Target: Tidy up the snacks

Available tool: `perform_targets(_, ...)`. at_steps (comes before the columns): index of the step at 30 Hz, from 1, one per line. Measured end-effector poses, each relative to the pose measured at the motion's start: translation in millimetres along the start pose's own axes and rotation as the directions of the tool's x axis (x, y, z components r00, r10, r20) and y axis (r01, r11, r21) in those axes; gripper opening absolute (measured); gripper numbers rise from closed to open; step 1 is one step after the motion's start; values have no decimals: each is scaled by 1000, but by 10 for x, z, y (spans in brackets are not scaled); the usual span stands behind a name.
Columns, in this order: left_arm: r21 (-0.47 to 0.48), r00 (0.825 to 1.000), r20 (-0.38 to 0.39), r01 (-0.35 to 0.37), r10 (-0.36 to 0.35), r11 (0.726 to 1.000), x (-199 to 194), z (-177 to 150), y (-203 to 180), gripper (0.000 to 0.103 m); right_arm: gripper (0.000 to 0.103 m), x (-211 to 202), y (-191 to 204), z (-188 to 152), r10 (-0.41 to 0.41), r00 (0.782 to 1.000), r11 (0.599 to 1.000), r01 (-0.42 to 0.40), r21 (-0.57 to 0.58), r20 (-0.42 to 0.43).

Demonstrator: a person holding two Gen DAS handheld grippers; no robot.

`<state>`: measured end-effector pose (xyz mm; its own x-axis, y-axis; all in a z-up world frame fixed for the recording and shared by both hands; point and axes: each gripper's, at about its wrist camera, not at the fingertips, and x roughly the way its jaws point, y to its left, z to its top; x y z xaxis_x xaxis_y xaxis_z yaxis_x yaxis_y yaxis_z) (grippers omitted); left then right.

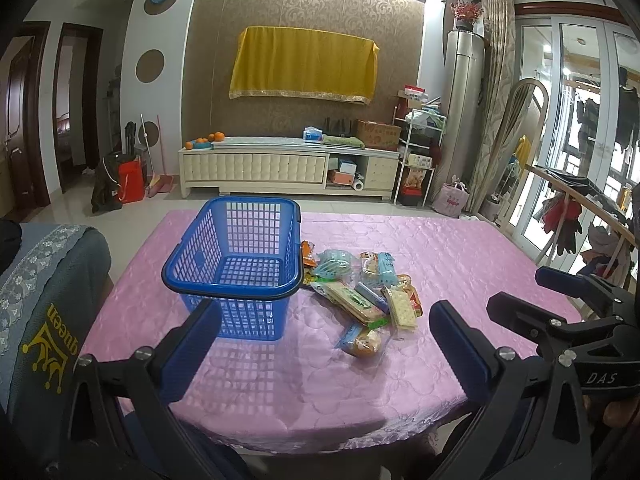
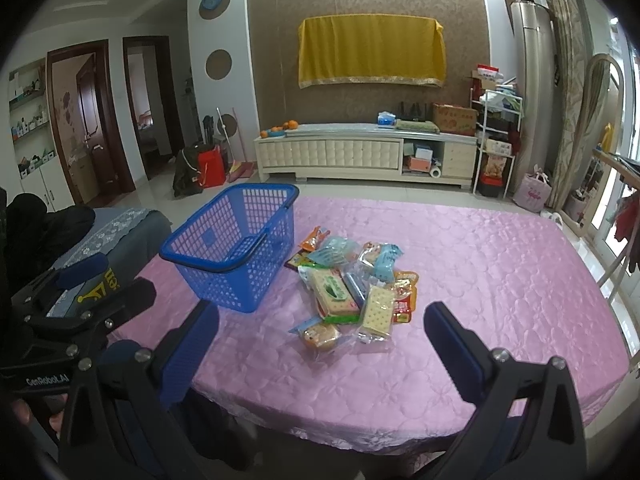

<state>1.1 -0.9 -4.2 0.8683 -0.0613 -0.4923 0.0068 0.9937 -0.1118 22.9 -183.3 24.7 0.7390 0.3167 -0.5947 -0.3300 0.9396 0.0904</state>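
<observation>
Wide-apart blue jaws of the left gripper (image 1: 324, 344) filled the bottom of the left view, holding nothing. Above them, a blue plastic basket (image 1: 236, 264) sat mid-frame on the pink shiny tablecloth (image 1: 460, 256), with a pile of wrapped snacks (image 1: 360, 292) just right of it.

Jaws of the right gripper (image 2: 322, 340) stood wide apart and empty at the bottom of the right view. Snacks (image 2: 352, 284) lay at centre, basket (image 2: 236, 240) to their left.
</observation>
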Motion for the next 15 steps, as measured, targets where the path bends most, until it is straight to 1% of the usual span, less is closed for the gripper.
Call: perform_targets(15, -11, 1000, -12, 3, -3, 1000, 15, 0, 19, 103, 103, 19, 0, -1, 9, 1000, 1000, -9, -5, -15)
